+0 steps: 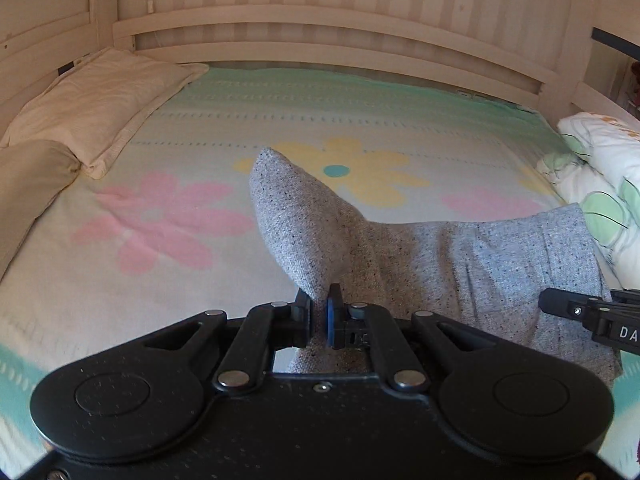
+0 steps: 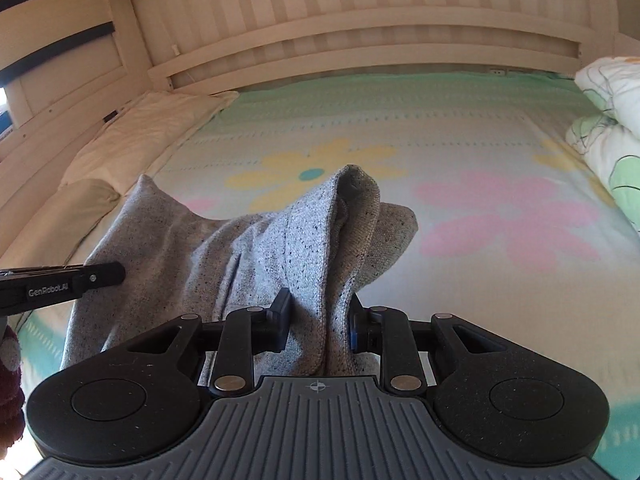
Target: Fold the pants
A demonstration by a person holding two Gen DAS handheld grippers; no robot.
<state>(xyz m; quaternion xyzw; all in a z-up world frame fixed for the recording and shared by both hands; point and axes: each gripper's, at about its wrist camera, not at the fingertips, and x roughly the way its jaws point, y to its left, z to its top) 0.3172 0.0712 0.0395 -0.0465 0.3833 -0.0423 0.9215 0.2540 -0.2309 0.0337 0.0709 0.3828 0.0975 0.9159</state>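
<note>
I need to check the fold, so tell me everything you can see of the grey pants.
The pants are grey knit flecked with dark specks, soft and thick-looking. They hang bunched and creased over the flowered blanket, not flat. The left gripper pinches a thin edge, a corner poking up above it. The right gripper clamps a thicker, doubled bunch whose paler inside shows at the top. Cloth spans between them.

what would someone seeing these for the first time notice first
Most likely the grey speckled pants, pinched by both grippers and rising in peaks in front of each camera: the left gripper clamps a thin fold, the right gripper a thicker bunch. Behind them the bedspread stands out, pale with big pink and yellow flowers. A cream pillow lies at its far left by the wooden bed frame.
</note>
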